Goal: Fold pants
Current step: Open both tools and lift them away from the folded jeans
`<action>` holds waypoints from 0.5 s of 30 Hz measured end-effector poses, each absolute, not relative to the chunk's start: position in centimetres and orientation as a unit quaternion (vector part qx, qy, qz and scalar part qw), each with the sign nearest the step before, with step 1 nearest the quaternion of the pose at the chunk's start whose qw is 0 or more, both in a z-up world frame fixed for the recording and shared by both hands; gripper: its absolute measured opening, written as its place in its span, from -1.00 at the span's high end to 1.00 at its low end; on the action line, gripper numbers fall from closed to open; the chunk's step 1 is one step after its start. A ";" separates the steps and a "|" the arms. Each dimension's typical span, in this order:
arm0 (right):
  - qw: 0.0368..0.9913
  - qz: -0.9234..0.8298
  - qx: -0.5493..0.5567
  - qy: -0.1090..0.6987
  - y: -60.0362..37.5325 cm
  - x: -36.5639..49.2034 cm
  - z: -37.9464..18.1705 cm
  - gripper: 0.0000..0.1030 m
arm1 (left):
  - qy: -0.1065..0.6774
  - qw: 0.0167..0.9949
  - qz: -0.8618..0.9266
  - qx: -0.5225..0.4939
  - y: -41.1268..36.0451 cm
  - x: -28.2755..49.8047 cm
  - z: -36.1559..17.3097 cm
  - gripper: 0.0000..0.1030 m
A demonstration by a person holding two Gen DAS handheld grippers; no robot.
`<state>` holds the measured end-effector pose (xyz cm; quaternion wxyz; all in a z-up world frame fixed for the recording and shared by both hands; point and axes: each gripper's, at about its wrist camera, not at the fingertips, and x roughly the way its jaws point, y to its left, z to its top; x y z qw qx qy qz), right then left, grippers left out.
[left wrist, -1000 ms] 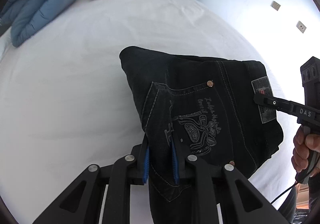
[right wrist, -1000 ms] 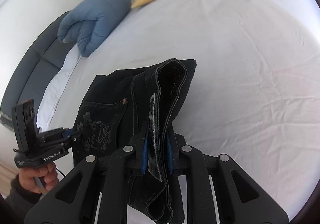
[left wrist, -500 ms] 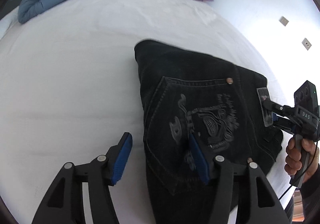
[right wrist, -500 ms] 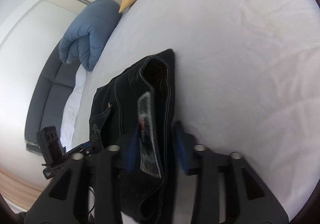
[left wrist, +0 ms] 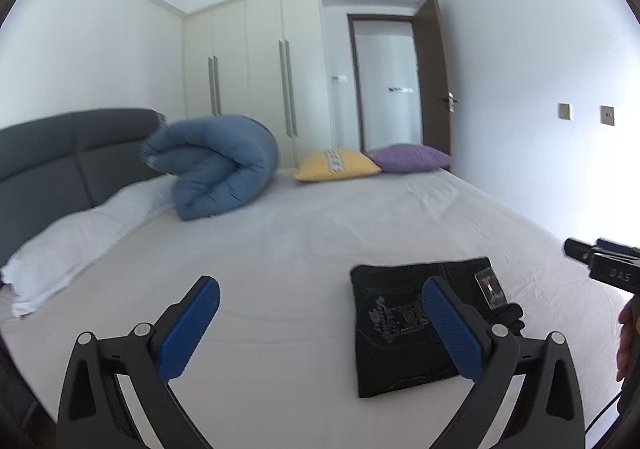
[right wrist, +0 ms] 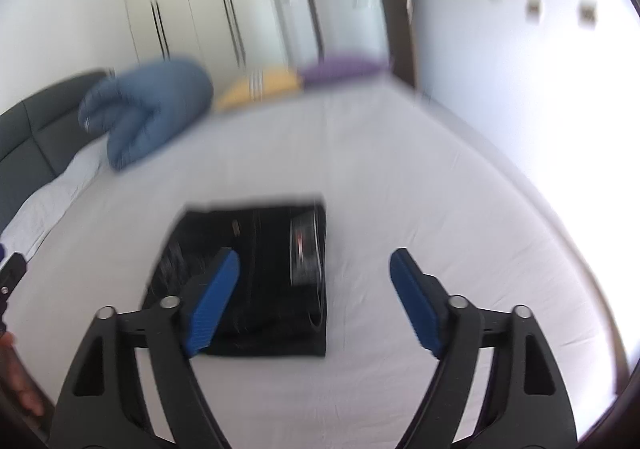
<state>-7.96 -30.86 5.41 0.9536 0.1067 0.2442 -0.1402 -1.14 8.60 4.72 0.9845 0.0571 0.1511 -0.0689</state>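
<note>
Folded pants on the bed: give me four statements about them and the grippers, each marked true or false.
1. The black pants lie folded on the white bed. True.
2. The left gripper is clamped on the pants. False: its jaws stand wide open, holding nothing.
3. The right gripper is open. True.
4. A yellow cushion sits on top of the pants. False: it lies at the bed's far end beside the purple cushion.

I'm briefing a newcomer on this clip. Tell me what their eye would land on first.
The black pants stand out first: folded into a compact dark block on the white bed, near its front edge. Both grippers, left and right, hang open above the bed, holding nothing. Farther back, a rolled blue duvet sits by the grey headboard, with a yellow pillow and a purple pillow beside it.
</note>
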 end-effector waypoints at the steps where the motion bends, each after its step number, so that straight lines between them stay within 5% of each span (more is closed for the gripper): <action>1: 0.961 -0.152 0.088 0.214 -29.4 -9.0 6.9 -0.81 | 0.136 0.988 -0.042 0.056 8.8 -2.5 5.9 -1.00; 3: 0.970 -0.174 0.055 0.158 -27.7 -11.9 9.3 -0.98 | 0.107 0.993 -0.009 0.047 9.0 -4.3 7.9 -1.00; 6: 0.975 -0.179 0.045 0.123 -26.1 -14.9 12.0 -0.99 | 0.062 0.998 -0.014 0.025 10.4 -7.6 11.0 -1.00; 15: 0.971 -0.153 0.079 0.165 -24.6 -21.0 15.3 -0.99 | 0.129 0.988 -0.020 0.085 8.9 -9.3 14.6 -1.00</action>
